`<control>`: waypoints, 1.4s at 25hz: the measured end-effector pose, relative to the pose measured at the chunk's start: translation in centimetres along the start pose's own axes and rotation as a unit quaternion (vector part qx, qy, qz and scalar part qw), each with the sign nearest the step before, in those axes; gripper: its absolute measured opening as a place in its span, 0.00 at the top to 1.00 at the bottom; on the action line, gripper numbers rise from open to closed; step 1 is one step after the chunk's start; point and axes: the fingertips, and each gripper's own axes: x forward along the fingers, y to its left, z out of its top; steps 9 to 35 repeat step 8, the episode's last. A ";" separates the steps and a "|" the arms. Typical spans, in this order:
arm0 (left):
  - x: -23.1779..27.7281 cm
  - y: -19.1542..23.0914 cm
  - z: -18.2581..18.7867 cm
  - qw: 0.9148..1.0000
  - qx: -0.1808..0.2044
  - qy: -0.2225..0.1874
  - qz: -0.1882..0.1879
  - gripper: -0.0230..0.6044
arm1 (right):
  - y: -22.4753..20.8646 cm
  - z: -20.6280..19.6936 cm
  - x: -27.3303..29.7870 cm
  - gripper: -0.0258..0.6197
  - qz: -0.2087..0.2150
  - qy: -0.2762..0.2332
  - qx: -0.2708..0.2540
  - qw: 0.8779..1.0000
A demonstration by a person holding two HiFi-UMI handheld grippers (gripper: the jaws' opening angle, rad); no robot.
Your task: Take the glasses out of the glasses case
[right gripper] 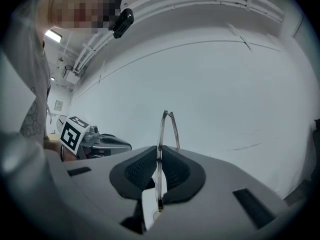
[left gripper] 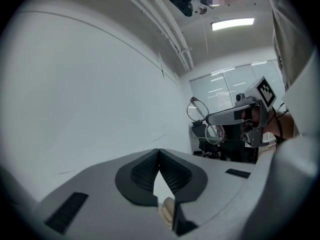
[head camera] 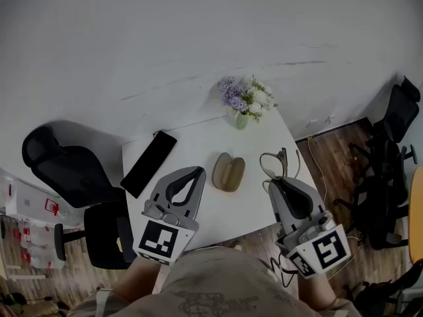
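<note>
A tan glasses case (head camera: 228, 172) lies in the middle of the white table (head camera: 198, 137). My right gripper (head camera: 278, 181) hovers over the table's right edge, shut on a thin-rimmed pair of glasses (head camera: 283, 154) that sticks out beyond its tips. In the right gripper view the glasses (right gripper: 161, 134) are pinched upright between the pads of the right gripper (right gripper: 159, 156). My left gripper (head camera: 197, 170) hangs just left of the case, jaws shut with nothing between them. The left gripper view shows the left gripper (left gripper: 159, 153) with its tips touching, and the glasses (left gripper: 199, 109) off to the right.
A flat black rectangular object (head camera: 149, 162) lies on the table's left side. A small vase of flowers (head camera: 246, 101) stands at the far corner against the wall. Black office chairs stand at the left (head camera: 66, 170) and right (head camera: 390, 170). A thin cable (head camera: 312, 160) hangs off the right edge.
</note>
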 end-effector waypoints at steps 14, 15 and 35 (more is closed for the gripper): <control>-0.9 0.0 0.4 1.000 0.005 -0.001 0.001 0.94 | 0.9 -0.2 0.2 0.88 0.012 0.007 0.002 1.000; -0.9 0.0 0.4 1.000 0.005 -0.001 0.001 0.94 | 0.9 -0.2 0.2 0.88 0.012 0.007 0.002 1.000; -0.9 0.0 0.4 1.000 0.005 -0.001 0.001 0.94 | 0.9 -0.2 0.2 0.88 0.012 0.007 0.002 1.000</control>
